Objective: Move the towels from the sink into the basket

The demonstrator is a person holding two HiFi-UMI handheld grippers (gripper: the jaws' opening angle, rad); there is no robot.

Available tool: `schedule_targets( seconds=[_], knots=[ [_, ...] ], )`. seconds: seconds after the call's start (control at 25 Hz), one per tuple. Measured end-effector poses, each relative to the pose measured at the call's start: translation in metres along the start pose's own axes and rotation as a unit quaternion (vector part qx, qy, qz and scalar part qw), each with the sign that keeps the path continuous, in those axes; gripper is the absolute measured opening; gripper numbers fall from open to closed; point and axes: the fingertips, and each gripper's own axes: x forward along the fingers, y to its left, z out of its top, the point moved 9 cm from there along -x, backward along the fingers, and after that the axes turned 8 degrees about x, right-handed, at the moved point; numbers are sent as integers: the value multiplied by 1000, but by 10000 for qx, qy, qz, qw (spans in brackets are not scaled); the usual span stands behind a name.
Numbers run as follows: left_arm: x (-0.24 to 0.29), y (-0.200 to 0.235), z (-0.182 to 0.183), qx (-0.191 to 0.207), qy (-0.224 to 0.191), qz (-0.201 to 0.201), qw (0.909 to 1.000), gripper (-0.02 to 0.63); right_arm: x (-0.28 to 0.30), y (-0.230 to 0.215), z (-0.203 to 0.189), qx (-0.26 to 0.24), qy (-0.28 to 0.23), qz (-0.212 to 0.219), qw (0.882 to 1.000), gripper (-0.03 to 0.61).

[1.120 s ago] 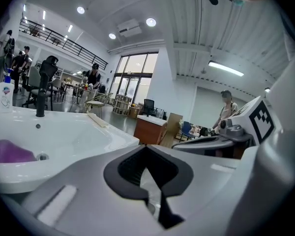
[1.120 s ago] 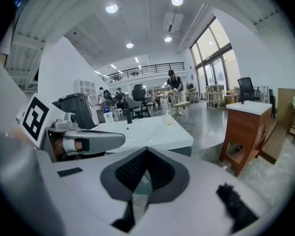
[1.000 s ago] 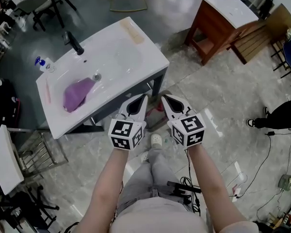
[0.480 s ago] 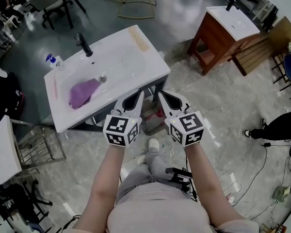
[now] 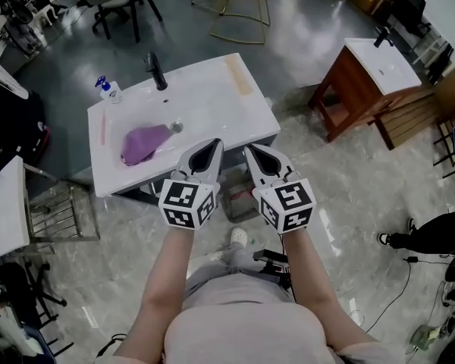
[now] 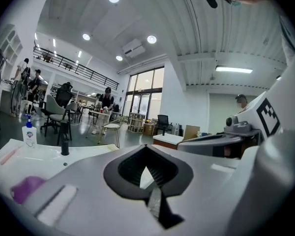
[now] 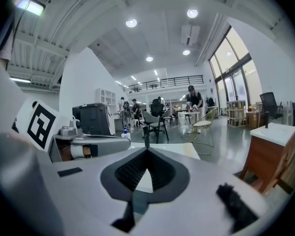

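Where the towel lies: the purple towel (image 5: 145, 143) sits bunched in the basin of the white sink (image 5: 212, 97), just beside the drain (image 5: 177, 127).
Towel axis: its long axis runs from the sink's front left toward the drain, with the narrow end pointing at the drain and the broad end nearer the front rim.
Left gripper (image 5: 212, 145): fingers together, nothing between them, at the sink's front edge in the head view, apart from the towel.
Right gripper (image 5: 252, 152): fingers together, empty, beside the left gripper.
Back rim: black faucet (image 5: 155, 72), soap bottle (image 5: 108, 89).
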Motion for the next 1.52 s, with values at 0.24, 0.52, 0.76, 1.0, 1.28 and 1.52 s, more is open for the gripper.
schedule_targets(
  seconds=[0.24, 0.52, 0.76, 1.0, 1.28, 1.52],
  knots=[
    [-1, 16, 5, 167, 46, 341, 9993, 4, 24, 2, 12, 39, -90, 307, 9995, 17],
    [-1, 23, 16, 188, -153, 722, 9971, 6, 47, 8, 15, -592, 131, 721, 9956, 17],
    [-10, 32, 15, 175, -172, 1116, 9935, 6, 62, 12, 22, -574, 76, 1107, 9922, 17],
    [-21, 46, 14, 141, -204, 1488, 9886, 6, 78, 17, 26, -518, 34, 1329, 9898, 17],
    [-43, 72, 13, 146, -227, 1839, 9826, 6, 100, 35, 26, -523, 74, 1564, 9863, 17],
    [-63, 108, 12, 82, -241, 1968, 9801, 6, 128, 57, 27, -546, 193, 1644, 9847, 17]
  ],
)
